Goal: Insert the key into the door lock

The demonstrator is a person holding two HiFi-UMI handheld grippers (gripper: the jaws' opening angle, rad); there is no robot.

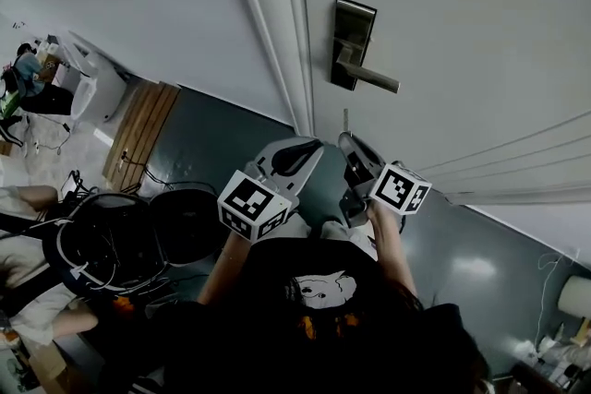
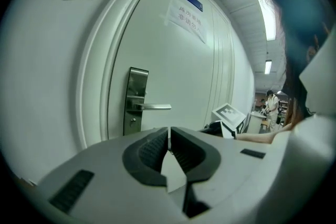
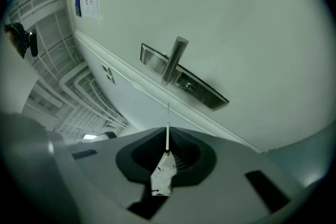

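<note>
A white door [image 1: 443, 23] carries a dark metal lock plate [image 1: 353, 43] with a lever handle [image 1: 374, 80]. My right gripper [image 1: 348, 141] is shut on a thin key [image 1: 346, 119] whose blade points up at the door, some way below the lock plate. In the right gripper view the key [image 3: 167, 128] sticks out past the jaws, short of the lock plate [image 3: 184, 81] and its round keyhole [image 3: 190, 87]. My left gripper [image 1: 309, 149] sits beside it to the left, shut with nothing in it [image 2: 169, 140]. It faces the lock plate [image 2: 137, 101] from a distance.
The white door frame [image 1: 277, 23] runs left of the lock. A paper notice [image 2: 185, 17] hangs high on the door. Black chairs [image 1: 138, 231] and cables stand on the floor at the left. A person [image 2: 273, 107] stands far down the corridor.
</note>
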